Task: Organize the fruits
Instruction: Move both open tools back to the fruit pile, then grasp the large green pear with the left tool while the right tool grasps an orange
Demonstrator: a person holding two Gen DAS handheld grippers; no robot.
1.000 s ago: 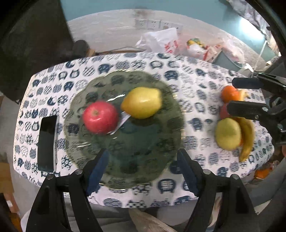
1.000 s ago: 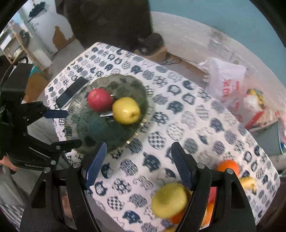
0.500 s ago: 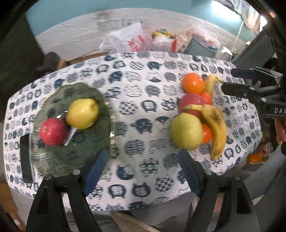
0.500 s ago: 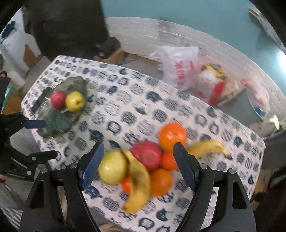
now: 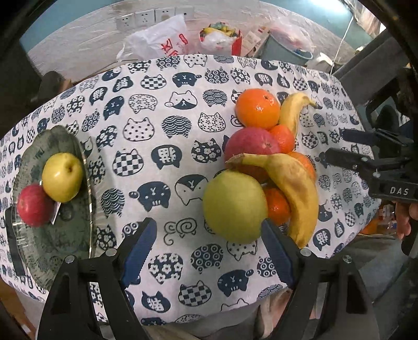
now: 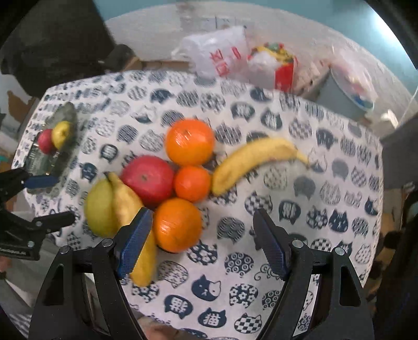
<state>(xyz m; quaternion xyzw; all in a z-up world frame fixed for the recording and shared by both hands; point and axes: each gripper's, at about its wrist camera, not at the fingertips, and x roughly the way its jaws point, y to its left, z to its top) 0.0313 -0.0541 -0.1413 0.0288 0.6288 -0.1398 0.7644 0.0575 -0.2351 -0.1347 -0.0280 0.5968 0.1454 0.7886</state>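
Note:
A pile of fruit lies on the cat-print tablecloth [image 5: 169, 125]: a green apple [image 5: 235, 206], a spotted banana [image 5: 295, 188], a red apple [image 5: 250, 146], a big orange [image 5: 257, 108], a second banana [image 5: 292, 112] and smaller oranges. My left gripper [image 5: 209, 245] hangs open just in front of the green apple, holding nothing. My right gripper [image 6: 202, 235] is open above the near orange [image 6: 176, 225], which sits by its left finger [image 6: 135, 240] without being pinched. At the far left a glass plate [image 5: 65, 248] carries a yellow apple [image 5: 61, 180] and a red apple [image 5: 32, 205].
A dark phone [image 5: 13, 235] lies by the plate's left rim. Behind the table stand plastic bags [image 5: 162, 39], a grey bucket [image 5: 284, 49] and wall sockets [image 5: 146, 17]. The table's front edge runs just below both grippers. A person's hand [image 5: 403, 219] shows at the right.
Both grippers have swung rightward and slightly lower, from over the plate to the fruit pile. The plate has slid to the left edge of both views. Both grippers' jaws have widened a little.

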